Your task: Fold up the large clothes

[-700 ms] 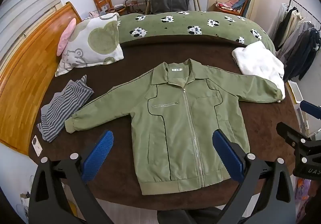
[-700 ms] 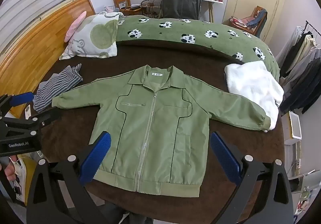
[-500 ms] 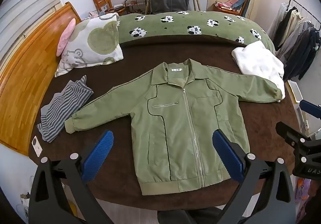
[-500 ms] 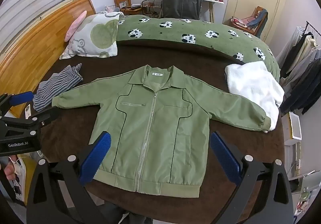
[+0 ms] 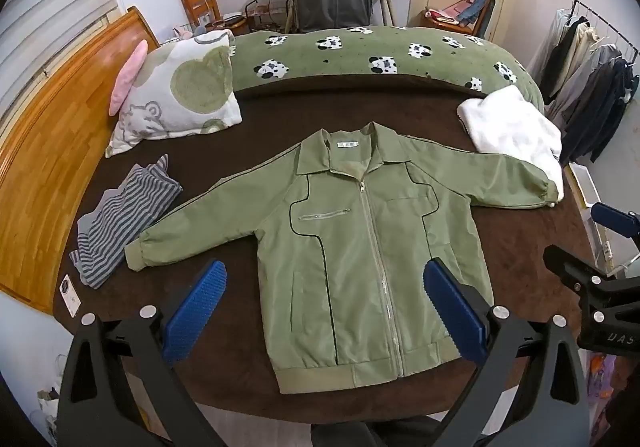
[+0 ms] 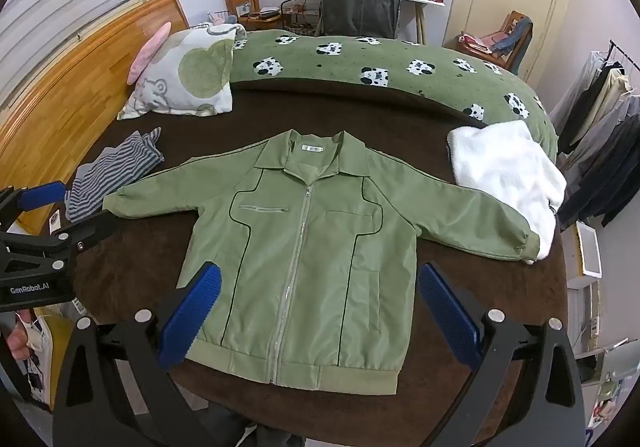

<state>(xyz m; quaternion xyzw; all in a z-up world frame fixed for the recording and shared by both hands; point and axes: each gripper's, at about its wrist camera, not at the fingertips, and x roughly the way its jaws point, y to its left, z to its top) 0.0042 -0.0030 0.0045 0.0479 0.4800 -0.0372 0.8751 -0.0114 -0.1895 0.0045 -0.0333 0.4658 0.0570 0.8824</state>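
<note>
Green jacket [image 5: 360, 247] flat, zipped, centre of the bed; left gripper [image 5: 324, 311] and right gripper [image 6: 316, 311] both released, empty, above hem. Risk: 3 o'clock cuff overlaps white fleece [image 6: 508, 175], so folding that sleeve may drag it.

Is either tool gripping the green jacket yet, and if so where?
No. The left tool and right tool are both open above the green jacket, which lies flat and zipped on the bed, untouched.
</note>
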